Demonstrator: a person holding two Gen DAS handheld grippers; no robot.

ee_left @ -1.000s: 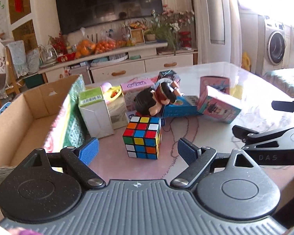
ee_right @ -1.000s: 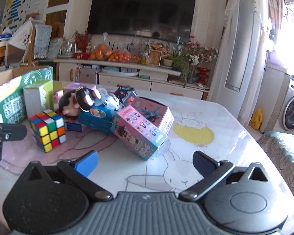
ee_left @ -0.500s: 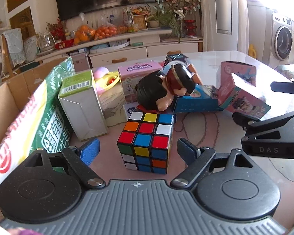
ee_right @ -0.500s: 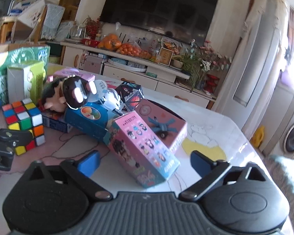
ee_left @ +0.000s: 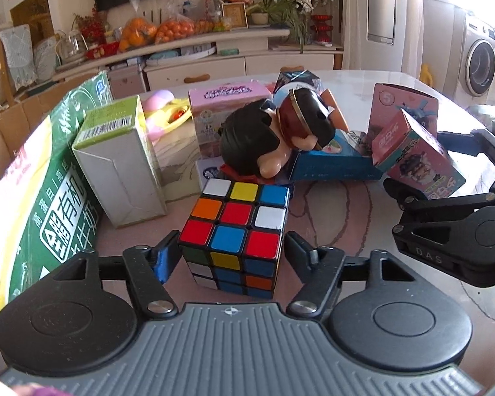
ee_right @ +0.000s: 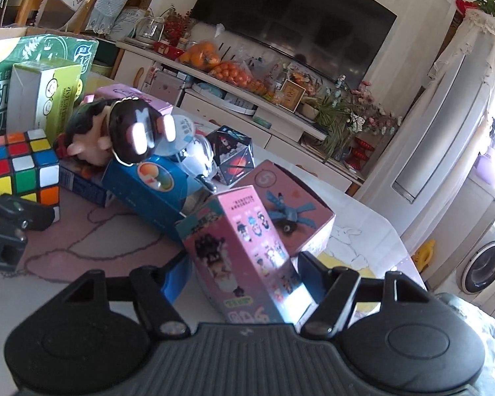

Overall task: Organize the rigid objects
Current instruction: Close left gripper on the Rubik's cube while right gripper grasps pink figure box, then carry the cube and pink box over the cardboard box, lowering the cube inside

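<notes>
Rubik's cube (ee_left: pixel 234 234) sits between the left hand-held gripper's (ee_left: pixel 231 254) fingers.

One Rubik's cube (ee_left: pixel 236 231), two big-headed toy figures (ee_left: pixel 274 138), three pink boxes (ee_left: pixel 415 155), two blue boxes (ee_left: pixel 333 165), one green-topped carton (ee_left: pixel 118 161), one large green milk case (ee_left: pixel 49 198) and one dark faceted box (ee_right: pixel 234 155) crowd the tabletop (ee_left: pixel 346 211).

The cube (ee_left: pixel 236 231) is glossy plastic with smooth stickers. The boxes (ee_right: pixel 247 250) are printed card — the pink one catches glare. The doll (ee_left: pixel 257 142) looks like shiny moulded plastic. The worktop (ee_left: pixel 343 204) is smooth and reflective (patterned). Each hand-held gripper (ee_left: pixel 231 254) has a matt, ribbed black body with metal pivots.
</notes>
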